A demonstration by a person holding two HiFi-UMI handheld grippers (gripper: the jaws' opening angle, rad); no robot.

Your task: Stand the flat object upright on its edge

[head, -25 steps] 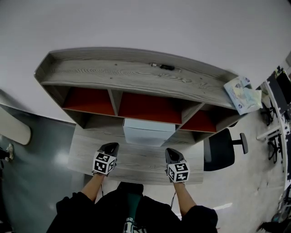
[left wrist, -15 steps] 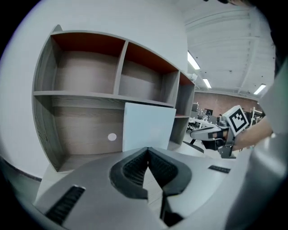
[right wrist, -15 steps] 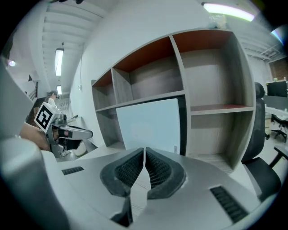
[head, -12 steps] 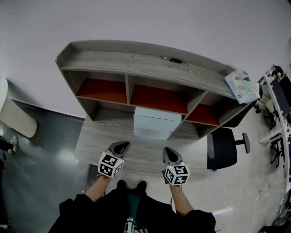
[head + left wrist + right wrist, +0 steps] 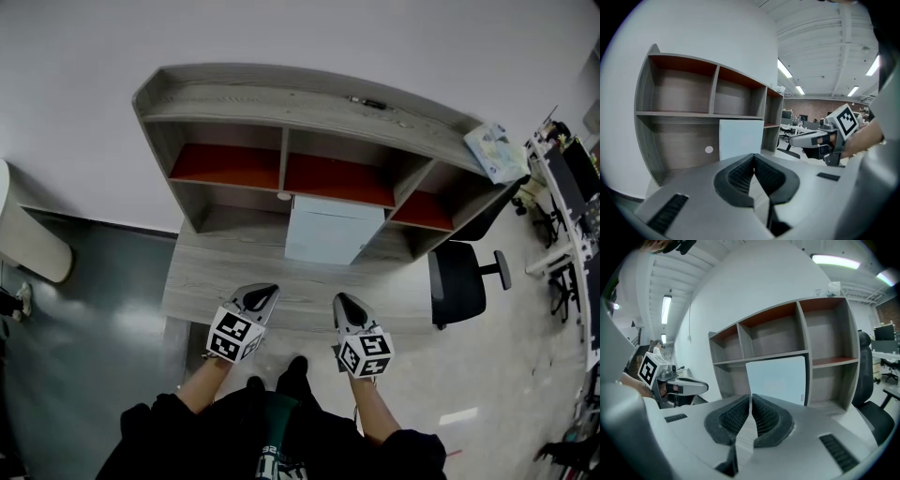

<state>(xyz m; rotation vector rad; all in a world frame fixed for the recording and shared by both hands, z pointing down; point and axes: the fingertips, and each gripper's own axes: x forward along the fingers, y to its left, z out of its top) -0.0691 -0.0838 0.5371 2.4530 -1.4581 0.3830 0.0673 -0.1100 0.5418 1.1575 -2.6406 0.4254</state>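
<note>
The flat object is a pale blue-white board (image 5: pixel 333 234). It stands upright on its edge at the back of the desk (image 5: pixel 216 272), against the middle lower bay of the shelf unit (image 5: pixel 281 103). The board (image 5: pixel 740 138) also shows in the left gripper view, and the board (image 5: pixel 778 380) fills the middle of the right gripper view. My left gripper (image 5: pixel 265 292) and right gripper (image 5: pixel 342 302) hover side by side over the desk's front edge, well short of the board. Both are shut with nothing between the jaws. Each sees the other: the right gripper (image 5: pixel 811 139) and the left gripper (image 5: pixel 689 387).
A black office chair (image 5: pixel 459 281) stands right of the desk. A pale packet (image 5: pixel 497 150) lies on the shelf unit's top right end, and a small dark item (image 5: pixel 367 101) lies on its top. A white wall backs the shelves. The person's legs are under the desk's front edge.
Both grippers have drawn back from over the desk toward the person and risen a little. The board has stayed upright against the shelf unit.
</note>
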